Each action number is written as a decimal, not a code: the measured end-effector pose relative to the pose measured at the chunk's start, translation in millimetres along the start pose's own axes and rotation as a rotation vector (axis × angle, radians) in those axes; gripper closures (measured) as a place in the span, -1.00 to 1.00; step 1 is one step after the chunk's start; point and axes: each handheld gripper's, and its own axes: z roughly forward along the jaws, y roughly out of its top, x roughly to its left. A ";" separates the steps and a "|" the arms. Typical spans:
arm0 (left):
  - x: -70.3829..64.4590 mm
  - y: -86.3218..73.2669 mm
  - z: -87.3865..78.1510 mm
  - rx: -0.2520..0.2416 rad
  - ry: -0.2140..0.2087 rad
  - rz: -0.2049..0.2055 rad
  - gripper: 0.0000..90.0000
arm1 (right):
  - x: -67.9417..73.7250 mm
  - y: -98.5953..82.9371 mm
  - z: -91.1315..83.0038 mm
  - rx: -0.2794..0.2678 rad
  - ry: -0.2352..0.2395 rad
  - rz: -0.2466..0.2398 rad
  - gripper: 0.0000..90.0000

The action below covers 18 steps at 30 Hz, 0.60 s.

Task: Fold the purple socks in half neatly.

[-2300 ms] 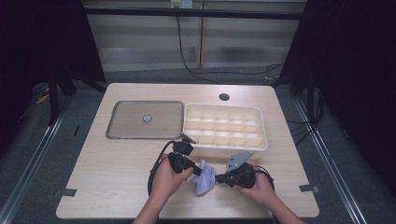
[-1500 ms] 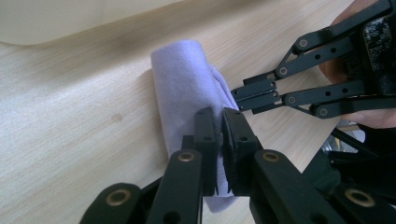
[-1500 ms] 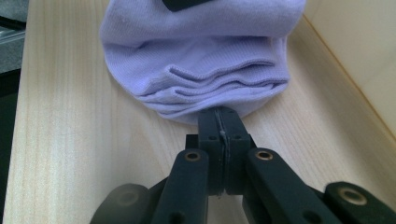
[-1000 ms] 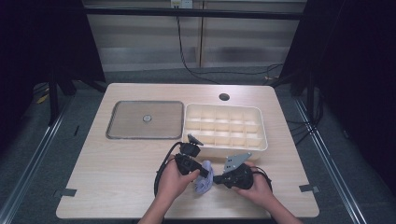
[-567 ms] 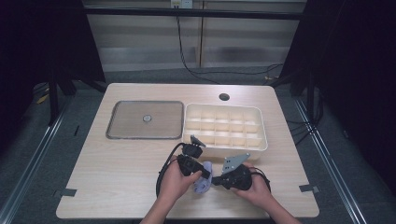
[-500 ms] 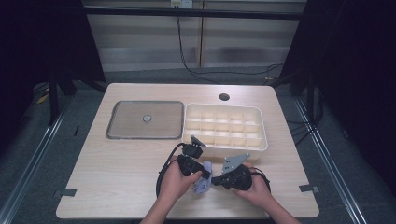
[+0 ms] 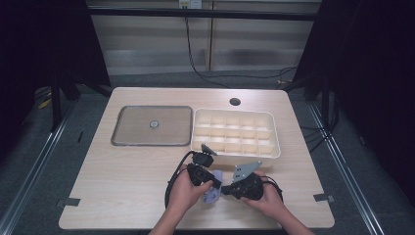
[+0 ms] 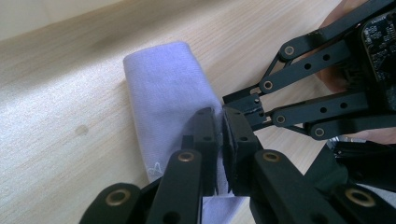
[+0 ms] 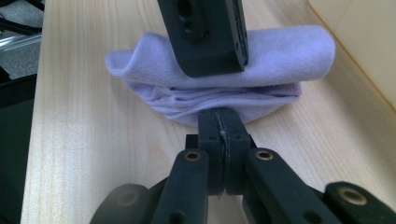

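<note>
cloth (image 8: 163, 102), folded and lilac, lies on the table (image 7: 122, 186) between your tongs: your left gripper (image 8: 220, 122) pinches its edge, and your right gripper (image 9: 219, 122) is clamped on its near fold.

table (image 7: 122, 196): lid (image 7: 152, 125) lying far-left | tray (image 7: 235, 132) sitting right of lid, just beside it | hole (image 7: 235, 102) lying behind tray | cloth (image 7: 213, 194) lying near edge, before tray | left gripper (image 7: 216, 183) and right gripper (image 7: 224, 190) flanking cloth, touching it
</note>
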 end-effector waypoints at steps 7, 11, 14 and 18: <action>1.0 -1.6 -0.1 -0.002 0.004 0.001 0.89 | 2.0 0.7 1.0 0.002 0.002 -0.009 0.98; 1.3 -3.2 -0.4 -0.005 0.000 0.006 0.88 | 3.6 0.8 1.2 0.002 0.008 0.002 0.98; 1.3 -4.3 0.3 -0.005 0.006 0.014 0.88 | 4.1 0.7 1.4 0.002 0.006 -0.004 0.98; 1.4 -5.8 2.9 0.006 0.008 0.018 0.88 | 4.5 0.6 1.5 0.000 0.010 0.006 0.98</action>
